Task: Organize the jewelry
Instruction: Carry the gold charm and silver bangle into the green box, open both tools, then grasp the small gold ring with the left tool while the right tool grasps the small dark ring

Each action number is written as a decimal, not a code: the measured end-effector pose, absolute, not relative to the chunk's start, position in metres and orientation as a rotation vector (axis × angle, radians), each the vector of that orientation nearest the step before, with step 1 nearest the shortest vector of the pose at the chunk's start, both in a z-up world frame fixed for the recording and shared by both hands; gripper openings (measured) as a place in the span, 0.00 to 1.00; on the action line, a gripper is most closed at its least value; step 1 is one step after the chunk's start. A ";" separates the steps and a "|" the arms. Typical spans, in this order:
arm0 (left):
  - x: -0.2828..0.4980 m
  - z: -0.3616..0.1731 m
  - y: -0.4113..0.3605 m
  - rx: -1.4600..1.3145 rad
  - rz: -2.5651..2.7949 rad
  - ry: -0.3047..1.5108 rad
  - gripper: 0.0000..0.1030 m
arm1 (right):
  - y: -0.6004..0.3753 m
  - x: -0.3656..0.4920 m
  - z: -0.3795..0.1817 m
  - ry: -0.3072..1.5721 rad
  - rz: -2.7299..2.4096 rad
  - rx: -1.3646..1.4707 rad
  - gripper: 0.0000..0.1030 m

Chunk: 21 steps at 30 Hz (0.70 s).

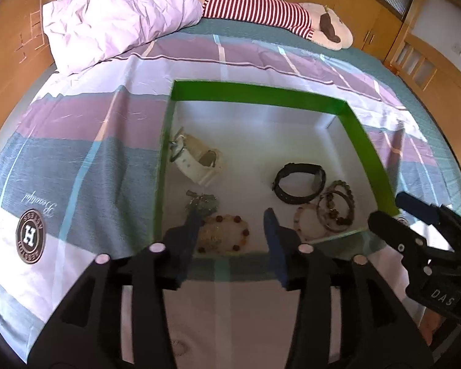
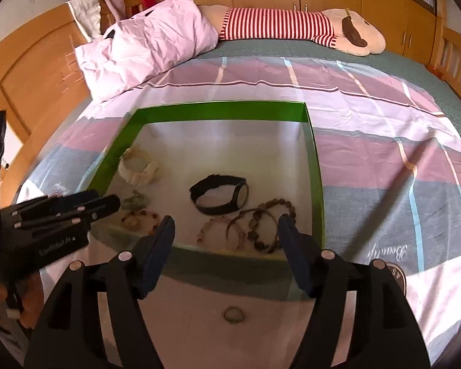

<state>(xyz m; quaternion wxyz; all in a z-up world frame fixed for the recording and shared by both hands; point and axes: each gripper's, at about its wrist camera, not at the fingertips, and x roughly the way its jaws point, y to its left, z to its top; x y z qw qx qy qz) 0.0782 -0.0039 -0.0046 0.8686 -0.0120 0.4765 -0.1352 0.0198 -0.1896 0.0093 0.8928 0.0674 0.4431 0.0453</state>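
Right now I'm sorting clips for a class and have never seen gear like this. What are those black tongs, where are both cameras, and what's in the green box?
A person holds two hand-held grippers, each carrying a camera looking along its fingers. The left gripper and right gripper both stand open, holding nothing. On a bed, a green tray holds a white watch, a black watch, and beaded bracelets. A small ring lies outside on the bedsheet.

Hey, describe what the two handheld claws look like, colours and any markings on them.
Both are matte black plastic. The left claw and right claw each have two angular black fingers tipped with dark blue pads, with pale round pins at the finger pivots. White lettering marks each body's side.
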 end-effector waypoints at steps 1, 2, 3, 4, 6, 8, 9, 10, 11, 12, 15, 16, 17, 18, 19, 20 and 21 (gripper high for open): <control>0.075 -0.001 0.002 -0.031 -0.279 0.996 0.50 | -0.193 0.012 0.010 0.934 0.100 0.156 0.67; 0.067 0.002 0.013 -0.033 -0.262 0.997 0.54 | -0.195 0.005 0.009 0.954 0.096 0.169 0.67; 0.063 0.003 0.020 -0.033 -0.247 1.000 0.55 | -0.198 -0.004 0.005 0.983 0.089 0.182 0.67; 0.057 0.000 0.030 -0.031 -0.215 1.013 0.55 | -0.199 -0.010 0.000 1.005 0.087 0.185 0.67; 0.047 -0.012 0.044 -0.029 -0.168 1.067 0.55 | -0.194 -0.016 -0.020 1.071 0.078 0.156 0.67; 0.035 -0.037 0.057 -0.043 -0.118 1.157 0.55 | -0.184 -0.011 -0.043 1.129 0.057 0.110 0.60; 0.033 -0.045 0.060 -0.049 -0.103 1.188 0.55 | -0.181 -0.008 -0.049 1.145 0.063 0.101 0.57; 0.032 -0.051 0.061 -0.054 -0.094 1.210 0.55 | -0.176 -0.006 -0.056 1.161 0.068 0.091 0.56; 0.030 -0.056 0.060 -0.056 -0.088 1.229 0.55 | -0.172 -0.005 -0.061 1.172 0.068 0.081 0.56; 0.030 -0.058 0.058 -0.048 -0.090 1.231 0.55 | -0.166 -0.004 -0.065 1.183 0.072 0.066 0.56; 0.026 -0.060 0.046 -0.002 -0.111 1.232 0.57 | -0.153 -0.004 -0.078 1.215 0.069 0.007 0.56; 0.024 -0.063 0.042 0.012 -0.115 1.239 0.57 | -0.151 -0.004 -0.083 1.226 0.062 -0.005 0.55; 0.022 -0.067 0.039 0.029 -0.114 1.252 0.57 | -0.151 -0.004 -0.085 1.228 0.059 -0.011 0.55; 0.020 -0.070 0.037 0.040 -0.115 1.262 0.57 | -0.150 -0.004 -0.085 1.223 0.058 -0.017 0.55; 0.017 -0.074 0.035 0.052 -0.118 1.271 0.57 | -0.149 -0.004 -0.085 1.222 0.058 -0.019 0.55; 0.016 -0.076 0.034 0.062 -0.119 1.279 0.59 | -0.149 -0.003 -0.085 1.222 0.058 -0.014 0.54; 0.014 -0.078 0.032 0.070 -0.119 1.284 0.62 | -0.150 -0.003 -0.085 1.221 0.055 -0.007 0.52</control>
